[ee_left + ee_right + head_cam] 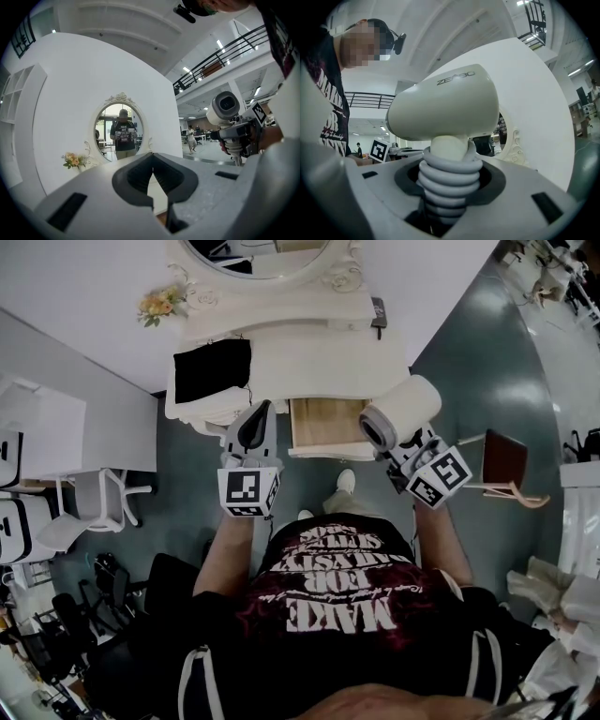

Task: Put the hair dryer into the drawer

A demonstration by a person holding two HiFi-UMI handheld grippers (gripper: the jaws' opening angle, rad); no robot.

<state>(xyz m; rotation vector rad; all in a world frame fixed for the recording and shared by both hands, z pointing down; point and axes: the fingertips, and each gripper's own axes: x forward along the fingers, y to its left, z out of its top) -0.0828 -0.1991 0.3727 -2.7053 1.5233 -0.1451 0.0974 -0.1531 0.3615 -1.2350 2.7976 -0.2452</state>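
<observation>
A white hair dryer (405,409) (445,105), its grey cord wound round the handle (449,185), is held level in front of the white dressing table (309,357). My right gripper (398,444) (447,190) is shut on that cord-wrapped handle. The dryer also shows at the right of the left gripper view (226,108). The table's drawer (323,451) stands pulled out, its wooden bottom bare. My left gripper (255,427) (153,176) hangs just left of the drawer, shut with nothing in it.
A black cloth (212,369) lies on the table's left part, and a small dark object (378,313) at its back right. An oval mirror (121,126) and flowers (72,160) stand behind. A white chair (89,507) is left, a wooden chair (506,465) right.
</observation>
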